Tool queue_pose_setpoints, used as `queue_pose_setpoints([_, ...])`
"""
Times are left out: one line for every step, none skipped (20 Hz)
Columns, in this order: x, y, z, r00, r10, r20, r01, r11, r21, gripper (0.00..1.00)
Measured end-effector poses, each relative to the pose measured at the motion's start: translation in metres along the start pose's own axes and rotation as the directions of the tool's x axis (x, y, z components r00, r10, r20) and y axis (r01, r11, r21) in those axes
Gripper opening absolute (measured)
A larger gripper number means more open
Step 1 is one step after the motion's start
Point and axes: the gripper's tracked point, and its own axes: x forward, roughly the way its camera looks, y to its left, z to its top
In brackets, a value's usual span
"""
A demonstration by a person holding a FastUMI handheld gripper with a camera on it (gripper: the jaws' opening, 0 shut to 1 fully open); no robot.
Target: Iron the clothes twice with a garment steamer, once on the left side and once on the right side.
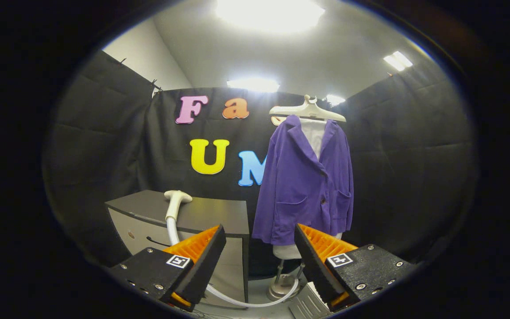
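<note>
Gripper (259, 248) hovers w/ fingers spread wide, nothing between them. Beyond the fingers a purple jacket (303, 181) hangs on a white hanger (308, 110) over a stand (base near the floor). Steamer head (176, 201) rests upright on a dark cabinet (202, 212), its hose (237, 301) trailing down toward the stand.

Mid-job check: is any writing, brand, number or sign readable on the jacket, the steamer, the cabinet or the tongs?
Purple jacket: no text.
Steamer head, lying on the cabinet: no text.
Grey cabinet: no text readable.
Tongs, open with nothing between them: each bears a square black-and-white marker, which is a pattern and not words.
</note>
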Motion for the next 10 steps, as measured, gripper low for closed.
queue_pose_setpoints([0.001, 0.0, 0.008, 1.0, 0.006, 0.019, -0.007, 1.0, 0.002, 0.96])
queue_pose_setpoints([0.005, -0.003, 0.014, 0.999, 0.013, 0.039, -0.013, 1.0, 0.003, 0.96])
queue_pose_setpoints([0.007, -0.005, 0.021, 0.998, 0.019, 0.057, -0.019, 1.0, 0.001, 0.96])
queue_pose_setpoints([0.012, -0.007, 0.025, 0.997, 0.027, 0.068, -0.027, 1.0, -0.004, 0.96])
queue_pose_setpoints([0.018, -0.011, 0.029, 0.997, 0.034, 0.071, -0.033, 0.999, -0.013, 0.96])
queue_pose_setpoints([0.023, -0.015, 0.031, 0.997, 0.041, 0.069, -0.04, 0.999, -0.024, 0.96])
queue_pose_setpoints([0.027, -0.017, 0.033, 0.996, 0.057, 0.064, -0.055, 0.998, -0.035, 0.96])
queue_pose_setpoints([0.028, -0.018, 0.036, 0.995, 0.078, 0.06, -0.076, 0.996, -0.045, 0.96])
queue_pose_setpoints([0.028, -0.02, 0.039, 0.994, 0.095, 0.058, -0.093, 0.994, -0.049, 0.96])
queue_pose_setpoints([0.029, -0.023, 0.044, 0.992, 0.113, 0.058, -0.11, 0.993, -0.046, 0.96])
